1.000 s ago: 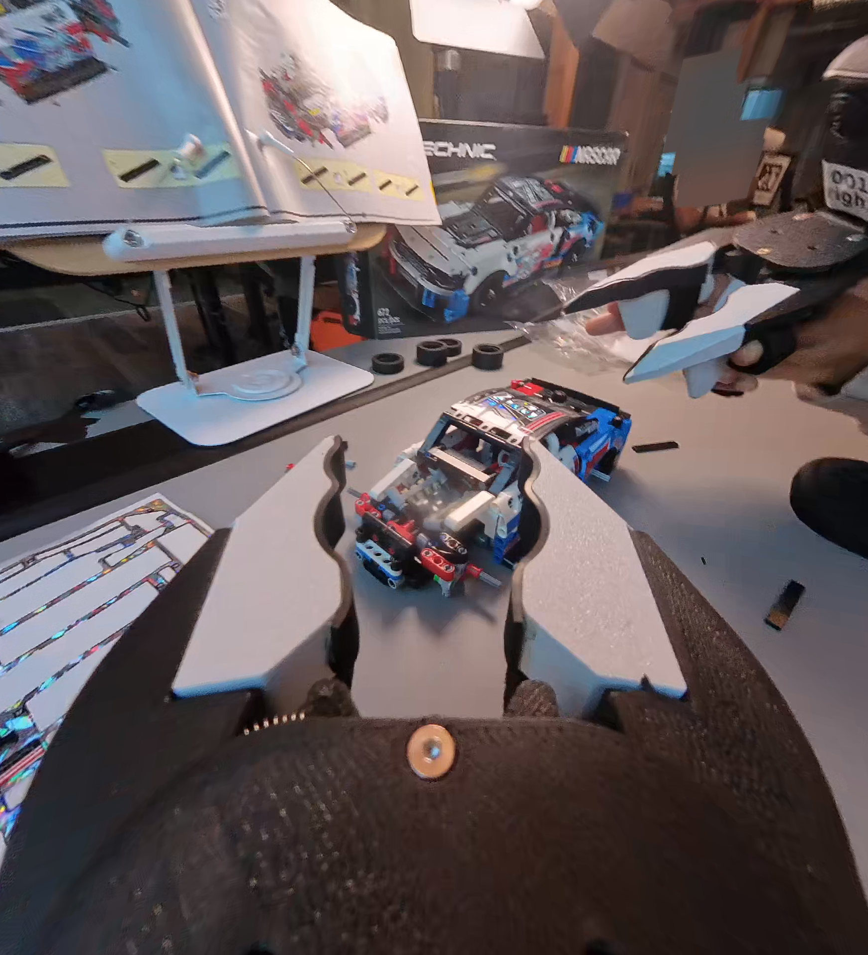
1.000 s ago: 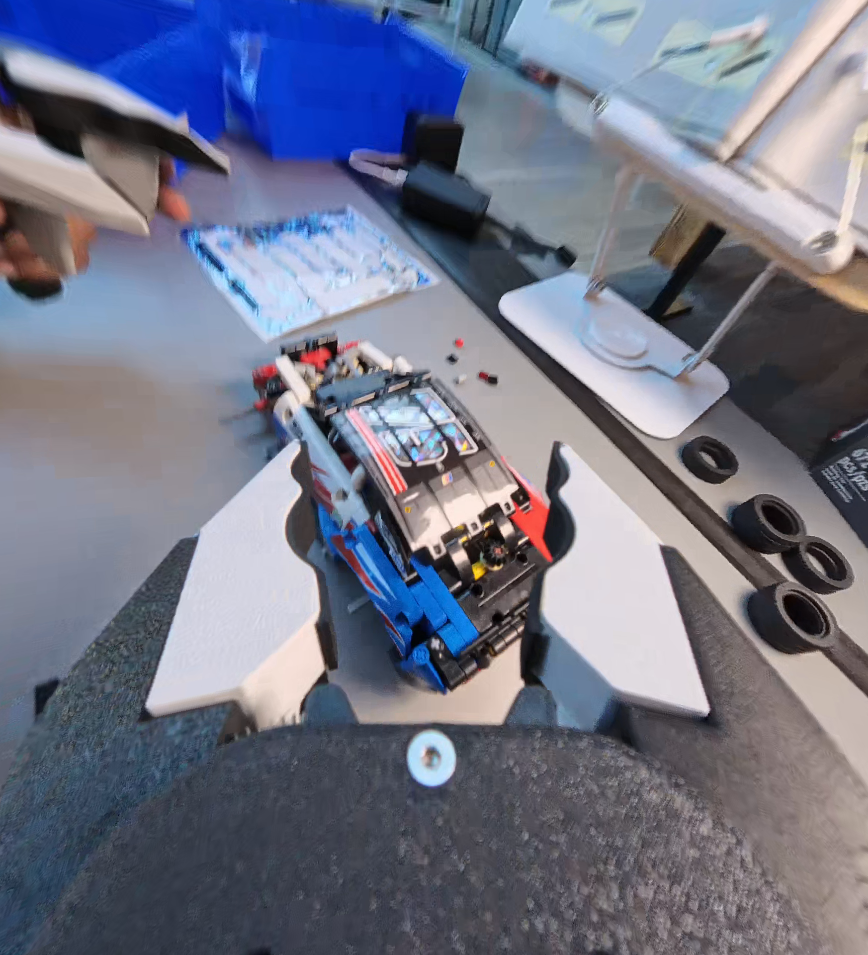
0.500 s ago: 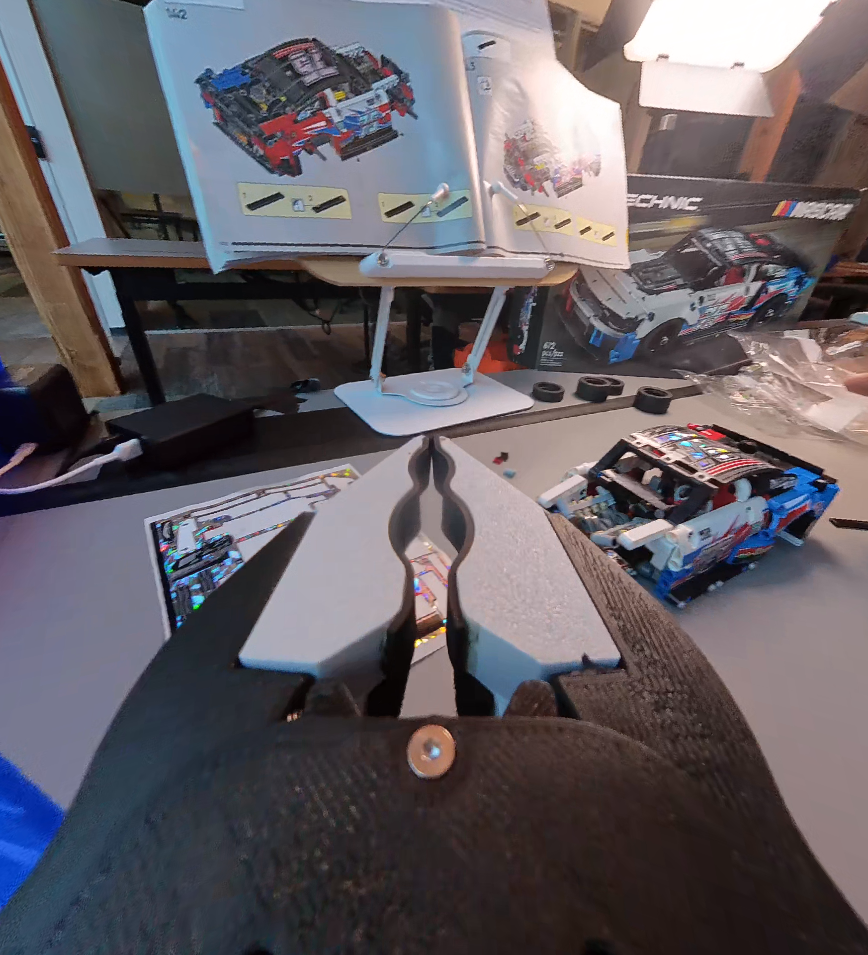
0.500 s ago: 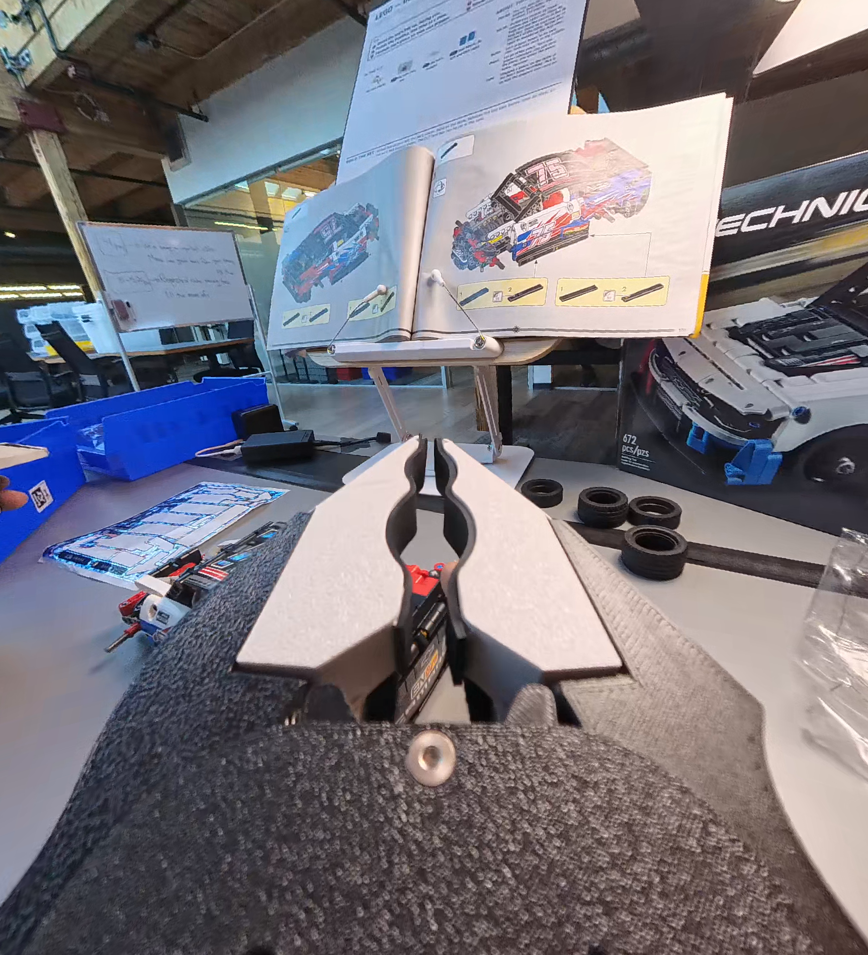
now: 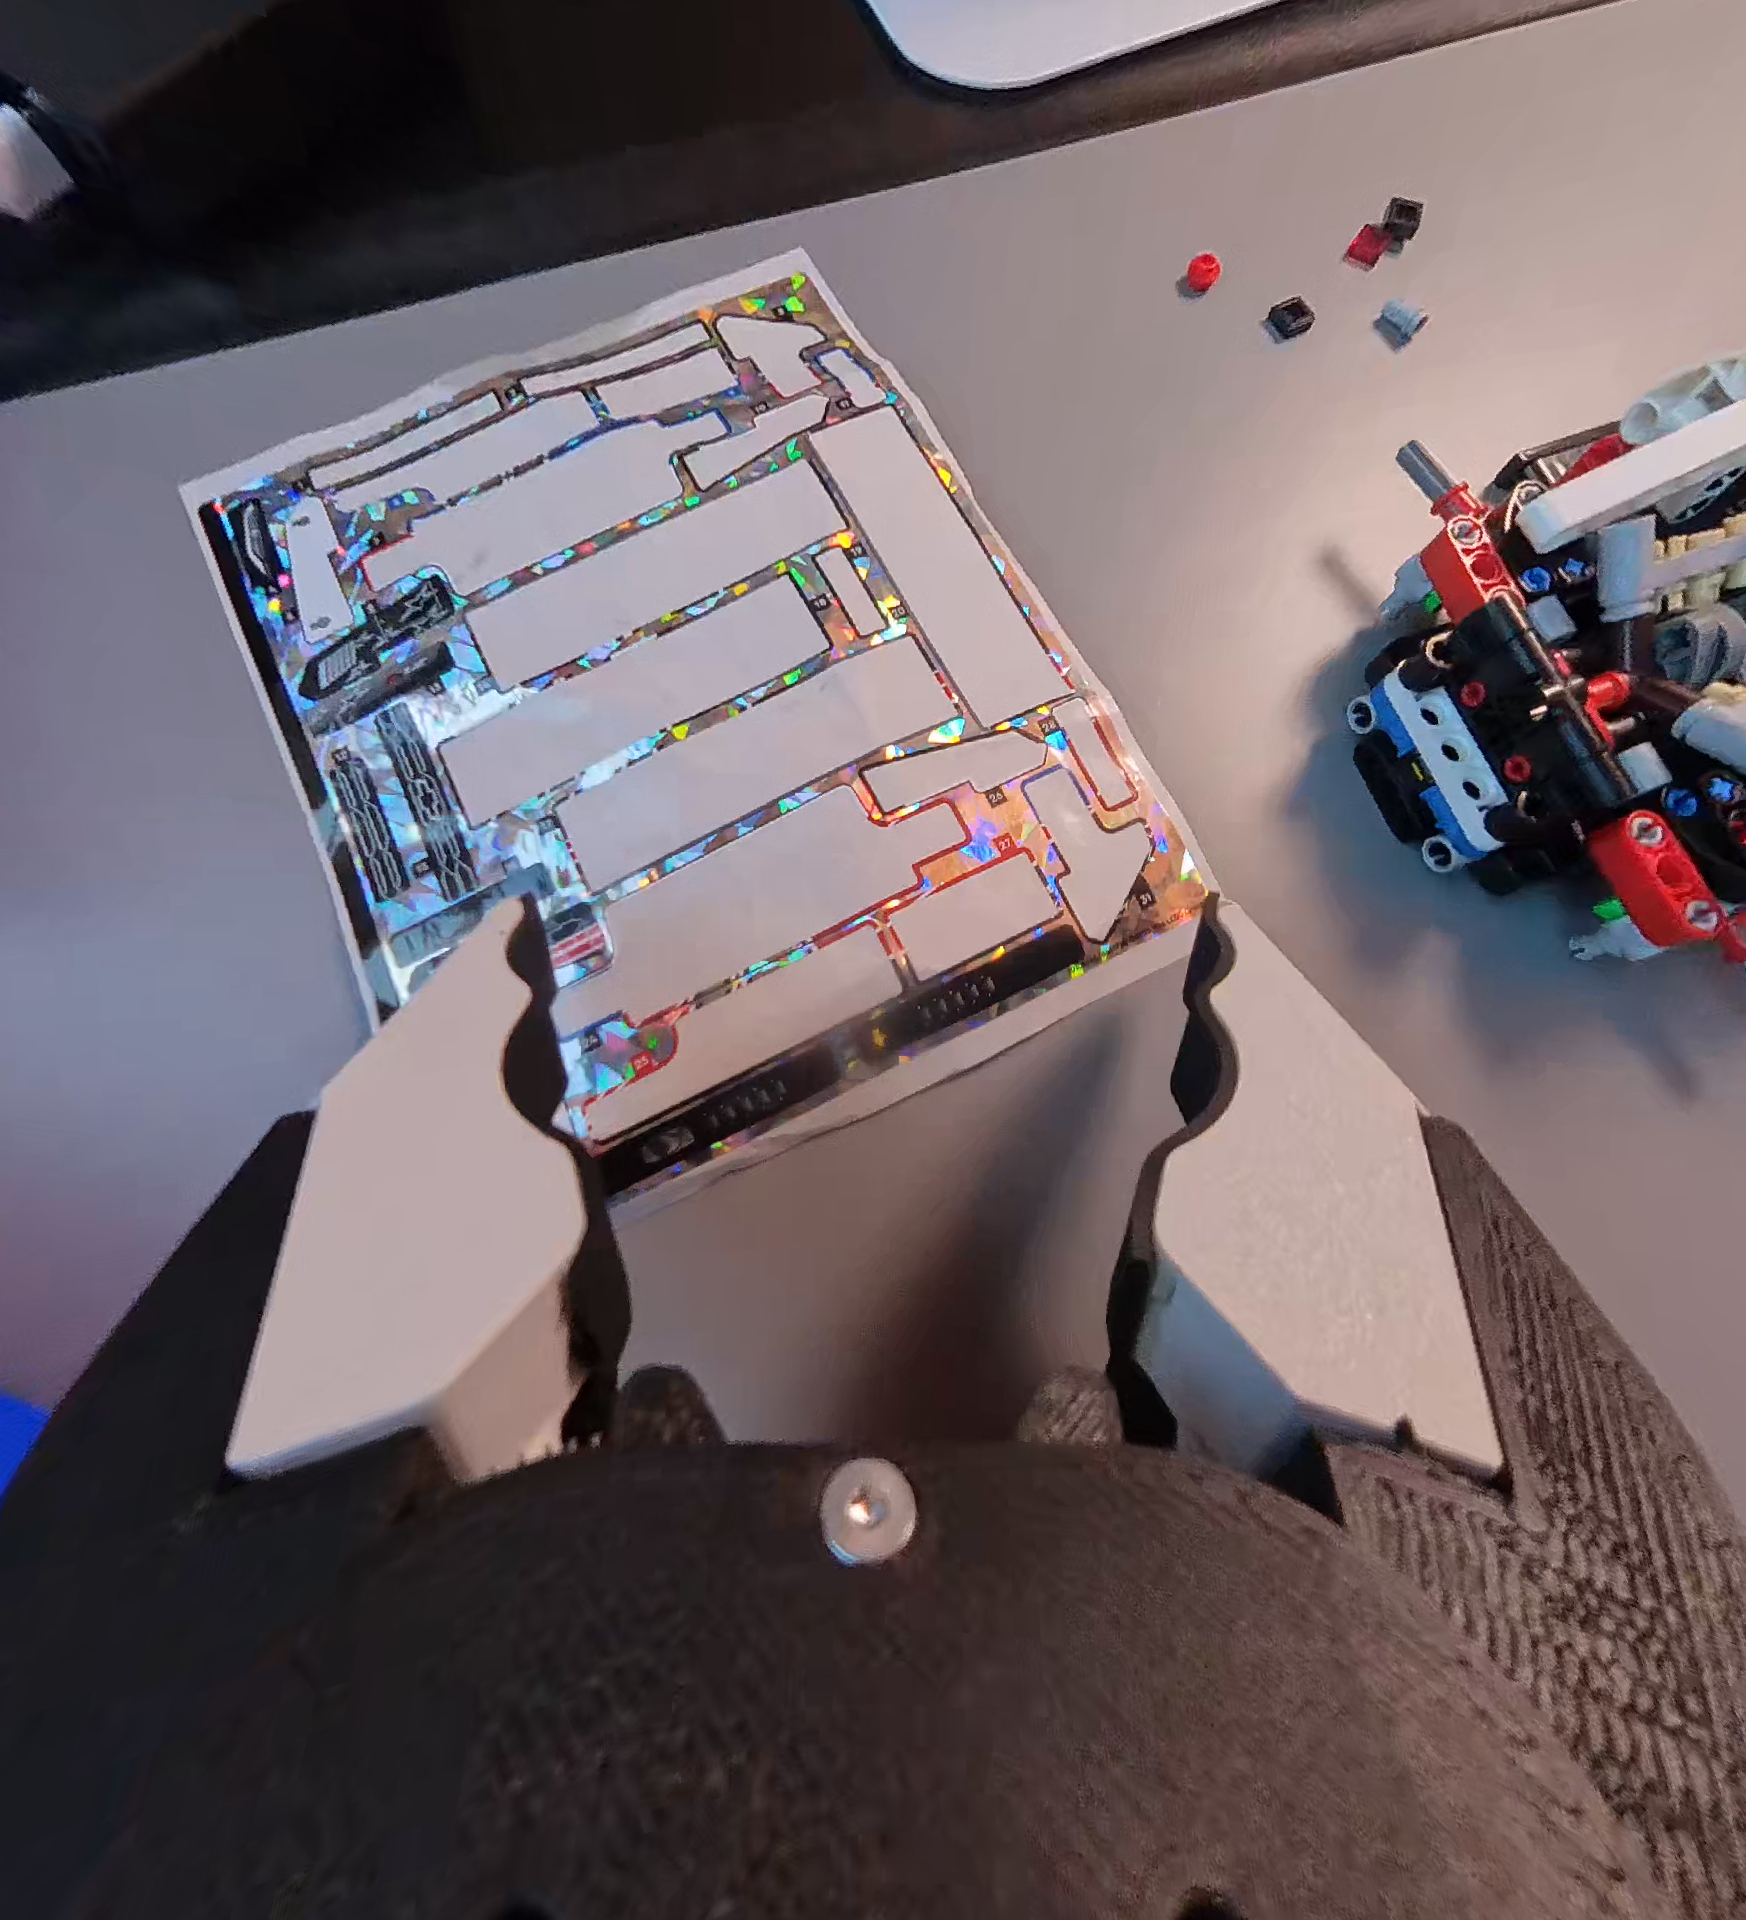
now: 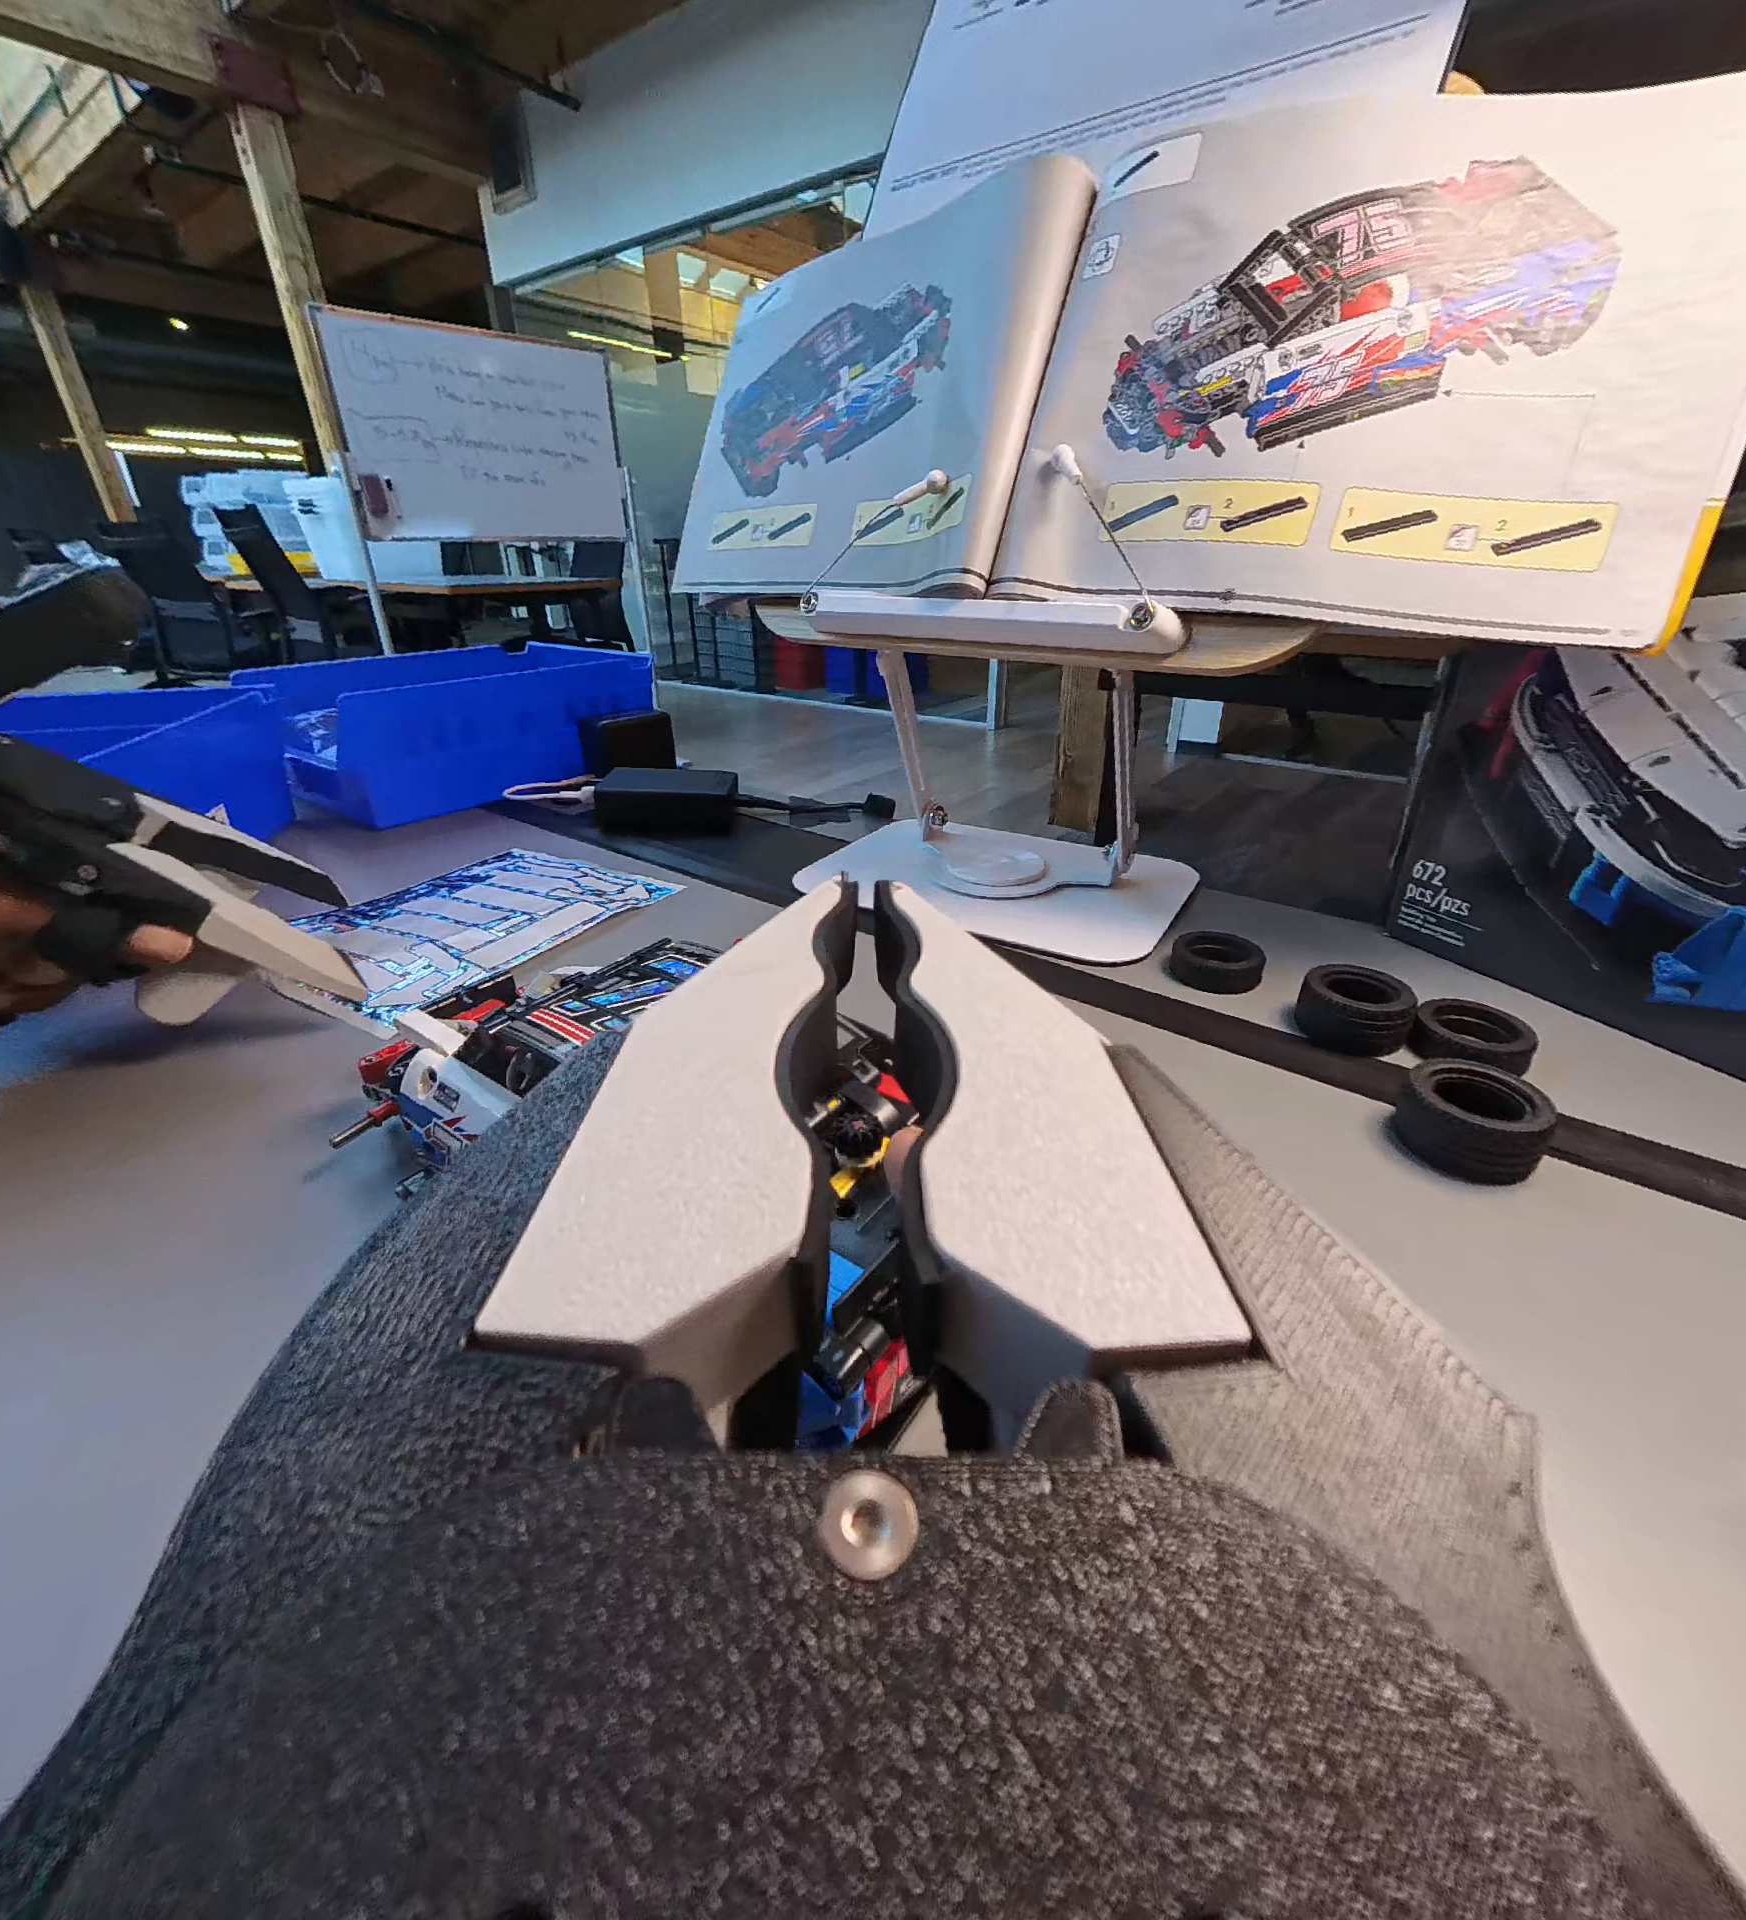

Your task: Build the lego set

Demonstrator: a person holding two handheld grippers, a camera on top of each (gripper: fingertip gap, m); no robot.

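The part-built Lego car (image 5: 1617, 707) lies on the grey table at the right edge of the left wrist view, front end towards me. My left gripper (image 5: 864, 914) is open and empty, its fingertips over the near edge of the holographic sticker sheet (image 5: 661, 665). In the right wrist view my right gripper (image 6: 864, 894) is shut, hovering over the rear of the car (image 6: 536, 1029), whose parts show through the narrow gap. The left gripper (image 6: 344, 940) shows there too, over the sticker sheet (image 6: 495, 914).
Several small loose pieces (image 5: 1290, 317) lie beyond the car. Several black tyres (image 6: 1471, 1117) sit at the right by the set's box (image 6: 1627, 810). The instruction book (image 6: 1212, 416) stands open on a white stand. Blue bins (image 6: 433, 727) and a black adapter (image 6: 661, 800) are at the back left.
My left gripper has opened and tipped down over the sticker sheet, left of the car. My right gripper, open around the car's rear a second ago, has stayed shut and hardly moved.
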